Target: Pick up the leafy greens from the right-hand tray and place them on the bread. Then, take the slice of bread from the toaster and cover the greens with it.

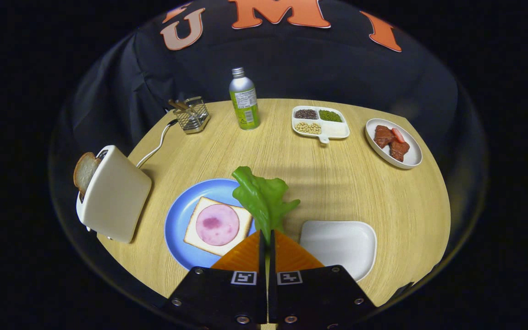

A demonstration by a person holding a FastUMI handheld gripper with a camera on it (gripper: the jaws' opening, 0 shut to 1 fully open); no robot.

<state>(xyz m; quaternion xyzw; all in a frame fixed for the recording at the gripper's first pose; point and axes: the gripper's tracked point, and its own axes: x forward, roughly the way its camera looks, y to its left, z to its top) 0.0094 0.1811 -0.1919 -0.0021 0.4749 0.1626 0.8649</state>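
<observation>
My gripper [266, 239] is shut on the stem of the leafy greens [261, 196], which stick up and forward from between the fingers, lifted above the table. Just left of the fingers lies a blue plate [178, 219] with a slice of bread [192, 233] topped by a round pink slice of ham [217, 224]. Right of the fingers sits the white tray [339, 243], bare. At the table's left edge stands a white toaster [116, 193] with a slice of toast [83, 172] poking out of its slot.
At the back stand a wire basket [193, 115], a green bottle [244, 100], a divided white dish of beans [321, 122] and a white plate with pieces of meat [393, 142]. The toaster's white cord [156, 145] runs toward the basket.
</observation>
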